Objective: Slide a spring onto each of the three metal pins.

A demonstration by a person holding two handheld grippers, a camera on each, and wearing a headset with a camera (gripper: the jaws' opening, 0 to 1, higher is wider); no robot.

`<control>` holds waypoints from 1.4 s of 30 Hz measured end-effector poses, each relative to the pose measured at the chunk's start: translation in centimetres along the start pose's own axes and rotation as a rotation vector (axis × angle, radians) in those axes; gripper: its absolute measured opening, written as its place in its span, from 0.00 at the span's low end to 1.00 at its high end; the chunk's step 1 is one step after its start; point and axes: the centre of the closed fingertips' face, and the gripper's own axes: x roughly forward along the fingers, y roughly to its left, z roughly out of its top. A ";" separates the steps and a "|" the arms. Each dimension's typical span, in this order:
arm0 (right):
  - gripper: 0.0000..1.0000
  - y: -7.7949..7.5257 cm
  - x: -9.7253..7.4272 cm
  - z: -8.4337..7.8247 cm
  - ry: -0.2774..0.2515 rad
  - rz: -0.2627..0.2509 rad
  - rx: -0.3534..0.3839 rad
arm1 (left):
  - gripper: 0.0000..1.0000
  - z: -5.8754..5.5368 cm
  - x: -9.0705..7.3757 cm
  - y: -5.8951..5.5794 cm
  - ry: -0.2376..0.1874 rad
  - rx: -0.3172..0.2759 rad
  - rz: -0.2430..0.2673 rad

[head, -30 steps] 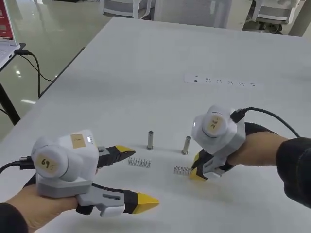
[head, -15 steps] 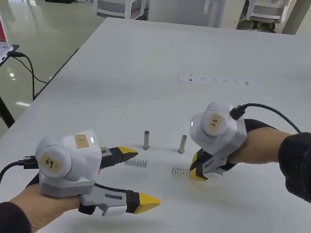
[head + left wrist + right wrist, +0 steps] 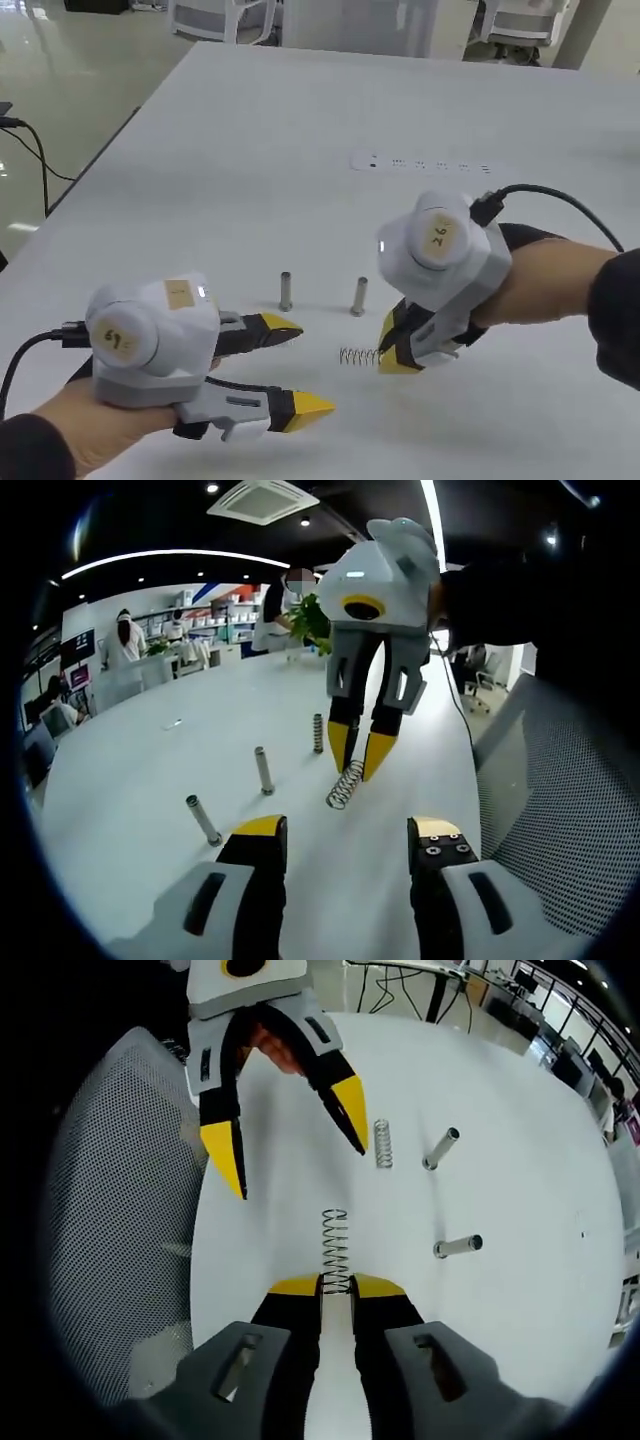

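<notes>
Two bare metal pins (image 3: 286, 291) (image 3: 359, 296) stand upright on the white table (image 3: 300, 170). My right gripper (image 3: 385, 356) is shut on one end of a spring (image 3: 357, 355) that points left, low over the table. In the right gripper view the held spring (image 3: 335, 1245) sticks out from the shut tips (image 3: 337, 1285), and a second spring (image 3: 381, 1143) lies beside the left gripper's (image 3: 290, 1135) upper tip. My left gripper (image 3: 295, 367) hangs open at the front left. In the left gripper view a third pin (image 3: 318, 733), seemingly ringed by a coil, stands behind the right gripper (image 3: 359, 752).
A flush socket strip (image 3: 430, 163) sits in the table farther back. Office chairs (image 3: 205, 15) stand past the far edge, and a cable (image 3: 40, 160) hangs at the left. A grey mesh chair (image 3: 110, 1210) is close behind me. People (image 3: 125, 640) stand far off.
The head camera has shifted, moving the whole scene left. My left gripper has moved forward toward the pins, its upper jaw now covering the loose spring. The right gripper keeps hold of its spring.
</notes>
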 end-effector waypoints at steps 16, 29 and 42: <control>0.13 1.1 -0.8 1.6 -0.011 0.020 -0.059 | 0.30 0.9 0.9 -1.0 -0.018 0.039 -0.047; 0.13 1.9 -1.0 2.0 -0.018 0.040 -0.103 | 0.17 1.1 1.2 -1.7 -0.019 0.080 -0.071; 0.13 2.5 -1.4 2.1 -0.019 0.064 -0.114 | 0.09 1.0 1.2 -2.0 -0.009 0.101 -0.084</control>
